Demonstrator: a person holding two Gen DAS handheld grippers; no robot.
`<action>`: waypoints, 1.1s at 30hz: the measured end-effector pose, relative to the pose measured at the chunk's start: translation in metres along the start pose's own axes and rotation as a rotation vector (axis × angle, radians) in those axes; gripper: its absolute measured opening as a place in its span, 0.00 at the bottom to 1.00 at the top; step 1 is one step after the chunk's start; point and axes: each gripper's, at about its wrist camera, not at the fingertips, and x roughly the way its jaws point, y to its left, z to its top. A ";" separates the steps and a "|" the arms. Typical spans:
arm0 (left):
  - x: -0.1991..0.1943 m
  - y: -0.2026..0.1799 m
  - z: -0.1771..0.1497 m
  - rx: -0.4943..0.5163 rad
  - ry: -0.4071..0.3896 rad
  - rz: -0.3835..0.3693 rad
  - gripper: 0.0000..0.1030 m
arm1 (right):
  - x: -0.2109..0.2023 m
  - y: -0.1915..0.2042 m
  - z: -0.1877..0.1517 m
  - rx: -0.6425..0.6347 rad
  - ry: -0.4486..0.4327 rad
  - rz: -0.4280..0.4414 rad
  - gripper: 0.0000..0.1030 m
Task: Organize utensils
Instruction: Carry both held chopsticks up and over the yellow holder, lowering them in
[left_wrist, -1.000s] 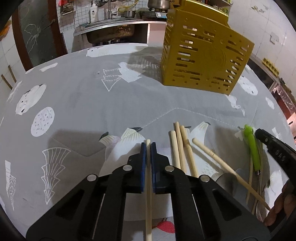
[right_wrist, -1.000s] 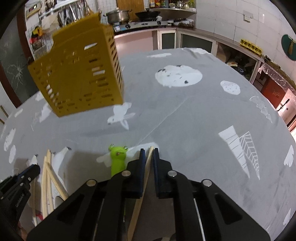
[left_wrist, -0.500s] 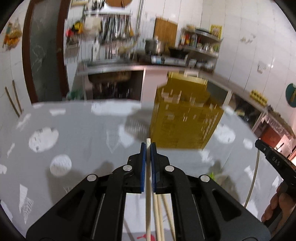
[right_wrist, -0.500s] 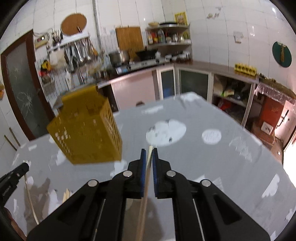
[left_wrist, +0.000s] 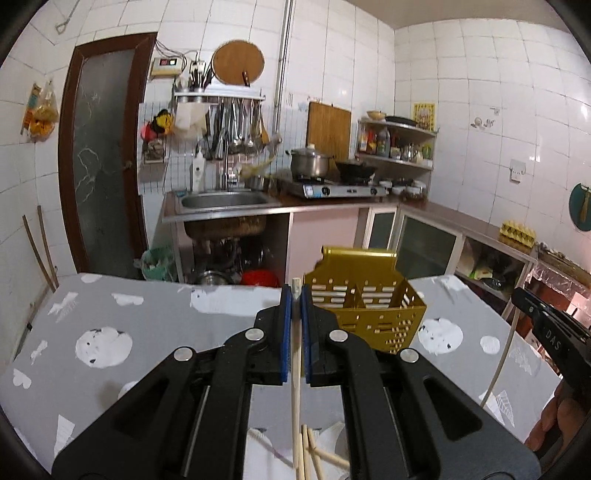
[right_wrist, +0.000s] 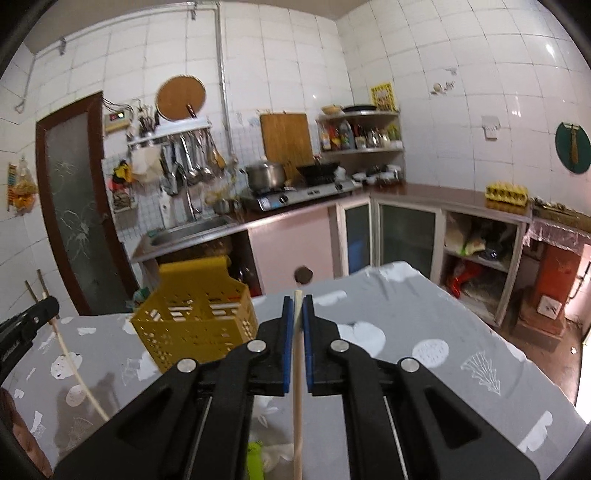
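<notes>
My left gripper (left_wrist: 296, 295) is shut on a pale wooden chopstick (left_wrist: 296, 373) and holds it high above the table. My right gripper (right_wrist: 297, 304) is shut on another wooden chopstick (right_wrist: 297, 387), also lifted. The yellow slotted utensil basket (left_wrist: 364, 306) stands on the grey patterned table, ahead and below; it also shows in the right wrist view (right_wrist: 195, 314). Several more chopsticks (left_wrist: 314, 452) lie on the table under the left gripper. A green-handled utensil (right_wrist: 254, 459) lies under the right gripper. Each view shows the other gripper at its edge with its chopstick hanging down.
The grey tablecloth (left_wrist: 110, 332) with white prints covers the table; its far edge (right_wrist: 388, 269) lies beyond the basket. Behind are a sink counter (left_wrist: 225, 206), a stove with pots (left_wrist: 325, 181) and a brown door (left_wrist: 99, 147).
Both grippers have risen from near the table with their chopsticks and tilted up, so the kitchen wall now fills the views. The basket now sits lower and farther away.
</notes>
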 end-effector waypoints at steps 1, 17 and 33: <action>0.000 -0.001 0.001 0.003 -0.004 -0.001 0.04 | -0.004 0.001 0.001 -0.001 -0.019 0.012 0.05; -0.009 0.002 0.027 0.041 -0.092 -0.021 0.04 | -0.016 0.030 0.032 -0.063 -0.140 0.075 0.05; -0.007 -0.013 0.126 0.022 -0.303 -0.049 0.04 | -0.018 0.079 0.123 -0.085 -0.301 0.115 0.05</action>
